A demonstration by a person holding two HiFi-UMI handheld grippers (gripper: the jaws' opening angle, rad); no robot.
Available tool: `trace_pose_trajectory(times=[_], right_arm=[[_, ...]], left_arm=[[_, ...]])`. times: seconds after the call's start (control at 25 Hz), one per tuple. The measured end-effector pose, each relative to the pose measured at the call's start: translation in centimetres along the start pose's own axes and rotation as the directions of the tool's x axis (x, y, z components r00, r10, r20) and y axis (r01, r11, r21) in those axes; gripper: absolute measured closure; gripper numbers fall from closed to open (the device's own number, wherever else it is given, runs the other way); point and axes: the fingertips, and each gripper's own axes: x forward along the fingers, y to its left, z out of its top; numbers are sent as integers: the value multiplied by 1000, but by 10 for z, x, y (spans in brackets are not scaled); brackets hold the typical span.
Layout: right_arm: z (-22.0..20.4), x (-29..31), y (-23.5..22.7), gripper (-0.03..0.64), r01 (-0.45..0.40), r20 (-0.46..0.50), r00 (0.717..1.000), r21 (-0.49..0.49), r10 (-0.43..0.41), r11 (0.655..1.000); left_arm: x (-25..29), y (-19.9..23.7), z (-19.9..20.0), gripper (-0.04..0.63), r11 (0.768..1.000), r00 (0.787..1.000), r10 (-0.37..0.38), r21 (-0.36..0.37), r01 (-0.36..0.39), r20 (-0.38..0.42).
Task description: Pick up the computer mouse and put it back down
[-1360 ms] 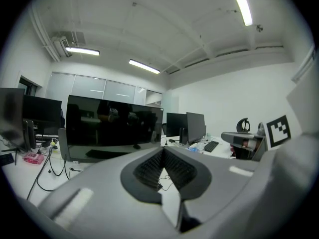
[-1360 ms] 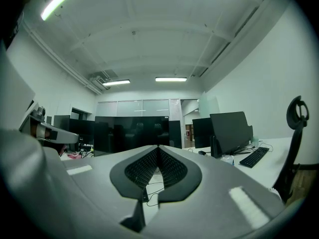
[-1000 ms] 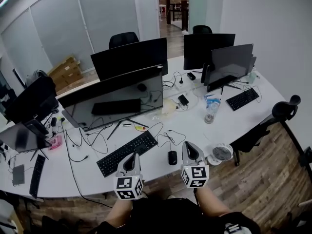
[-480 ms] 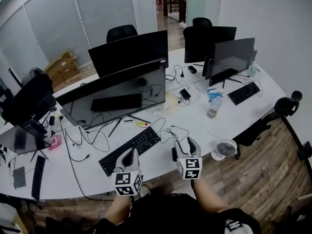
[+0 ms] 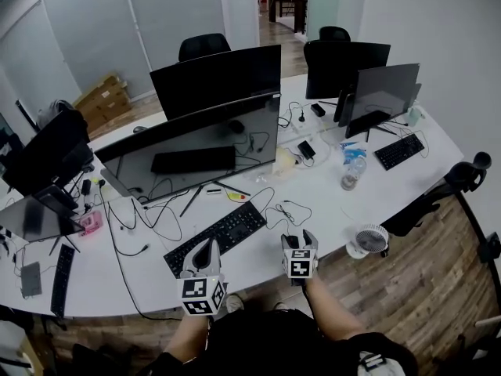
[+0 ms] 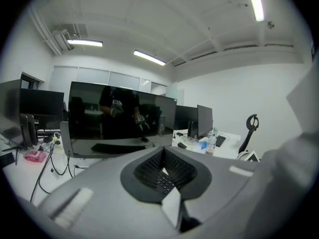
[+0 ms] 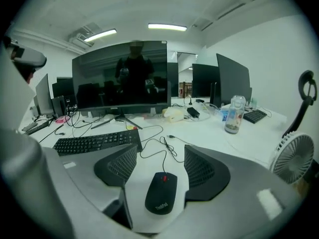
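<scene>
Lowered right tongs (image 7: 159, 156) are opening around the mouse (image 7: 162, 199) (right gripper view only); left tongs (image 6: 164, 159) closed.

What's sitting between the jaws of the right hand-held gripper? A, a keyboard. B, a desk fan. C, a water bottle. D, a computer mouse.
D: the right gripper view shows the black computer mouse lying on the desk between the opening jaws of the right hand-held gripper, with neither pad touching it.
</scene>
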Motion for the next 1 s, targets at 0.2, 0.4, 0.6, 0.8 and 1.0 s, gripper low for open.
trace_pose_trajectory(times=[0.2,0.4,0.6,0.8,1.0], right_arm=[[-39,26,-4,337,31,-131,991,16,-29,999],[-75,47,-3,337,25,-223,975,48,-14,999],[-93,59,3,337,17,-283,959,38,-5,999],[-109,64,7,341,10,-330,944,21,-3,1000],[-100,59,8,341,-9,-329,944,-3,7,1000]], left_arm=[[-1,16,-5,541,1000,1000,25,-1,-25,-14],[0,29,-6,541,999,999,41,0,-41,-19],[5,38,-5,541,999,998,51,0,-51,-22],[10,45,-4,541,998,998,57,-1,-57,-19],[15,47,0,541,999,999,45,2,-45,-9]])
